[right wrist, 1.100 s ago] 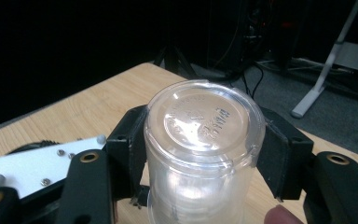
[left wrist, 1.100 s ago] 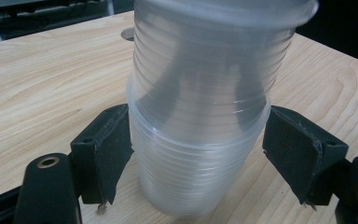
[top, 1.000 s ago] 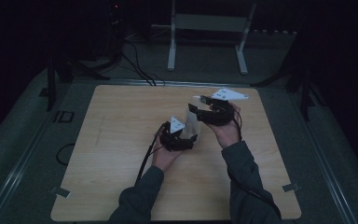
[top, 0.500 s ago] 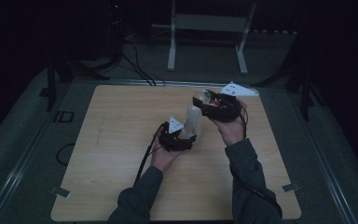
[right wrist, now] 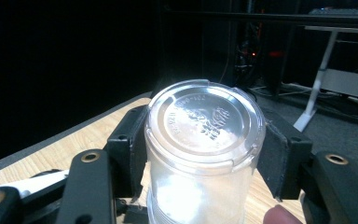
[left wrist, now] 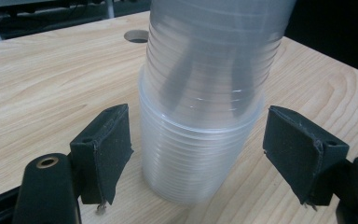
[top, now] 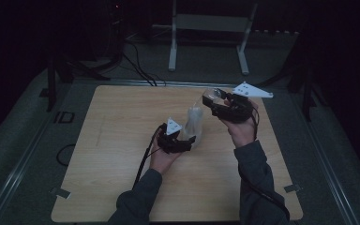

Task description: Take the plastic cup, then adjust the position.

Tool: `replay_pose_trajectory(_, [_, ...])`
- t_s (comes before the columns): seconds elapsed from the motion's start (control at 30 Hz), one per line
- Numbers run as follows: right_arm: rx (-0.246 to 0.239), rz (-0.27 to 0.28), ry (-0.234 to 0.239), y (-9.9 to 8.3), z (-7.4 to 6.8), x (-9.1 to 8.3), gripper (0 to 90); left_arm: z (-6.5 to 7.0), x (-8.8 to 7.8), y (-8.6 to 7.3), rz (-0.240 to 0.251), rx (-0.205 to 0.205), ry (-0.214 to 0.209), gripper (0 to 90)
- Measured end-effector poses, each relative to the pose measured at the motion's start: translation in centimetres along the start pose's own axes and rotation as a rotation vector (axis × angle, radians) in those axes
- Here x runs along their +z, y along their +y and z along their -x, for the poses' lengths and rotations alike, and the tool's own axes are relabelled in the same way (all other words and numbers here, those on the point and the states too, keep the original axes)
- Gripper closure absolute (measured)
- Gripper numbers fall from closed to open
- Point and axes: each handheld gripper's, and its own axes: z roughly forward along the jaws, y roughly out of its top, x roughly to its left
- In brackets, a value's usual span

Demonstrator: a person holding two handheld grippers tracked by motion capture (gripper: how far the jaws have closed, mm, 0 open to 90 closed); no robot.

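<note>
Now higher, right gripper [top: 214, 101] fingers clamped on cup [right wrist: 205, 135]; left gripper [left wrist: 198, 154] fingers released.

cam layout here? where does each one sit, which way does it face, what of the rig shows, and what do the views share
High view: above the person's side of the table, facing forward and down; both forearms, left gripper and right gripper show.
Left gripper view: on the left gripper, looking along its jaws at the stack of clear cups; both pads stand apart from it.
Right gripper view: on the right gripper, looking at the base of a clear cup clamped between its jaws.
Shared: the cup stack and wooden tabletop.
</note>
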Motion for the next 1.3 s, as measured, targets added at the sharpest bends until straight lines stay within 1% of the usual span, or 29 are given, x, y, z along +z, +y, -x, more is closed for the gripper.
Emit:
replay_pose_trajectory(0.1, [0.001,-0.003,-0.011,-0.1,0.4,-0.5,40.8,0.0,-0.3,0.0,0.005,0.002,-0.001,23.3])
replay_pose_trajectory(0.23, [0.018,-0.013,-0.031,-0.5,1.1,-1.0,40.7,-0.1,-0.6,-0.2,0.005,0.003,-0.004,23.4])
replay_pose_trajectory(0.53, [0.032,-0.045,-0.069,-2.0,2.1,-1.9,40.8,-0.3,-1.2,-0.5,0.013,-0.006,-0.003,22.7])
replay_pose_trajectory(0.77, [0.027,-0.076,-0.094,-3.3,2.2,-2.5,40.8,-0.4,-1.7,-0.5,0.020,-0.005,-0.005,21.8])
replay_pose_trajectory(0.87, [0.034,-0.089,-0.101,-4.1,2.3,-2.9,40.7,-0.4,-2.1,-0.6,0.024,-0.005,-0.007,21.7])
replay_pose_trajectory(0.9, [0.035,-0.102,-0.106,-4.7,2.3,-3.1,40.8,-0.4,-2.3,-0.6,0.029,-0.005,-0.006,21.7])
replay_pose_trajectory(1.13, [0.056,-0.126,-0.111,-6.4,2.3,-3.2,40.8,-0.4,-2.9,-0.6,0.045,-0.007,-0.005,21.7])
replay_pose_trajectory(1.17, [0.056,-0.126,-0.111,-6.4,2.3,-3.2,40.8,-0.3,-3.0,-0.6,0.048,-0.007,-0.007,21.7])
replay_pose_trajectory(1.3, [0.072,-0.136,-0.109,-7.4,2.1,-3.2,40.8,-0.1,-3.3,-0.5,0.055,-0.002,-0.012,21.8])
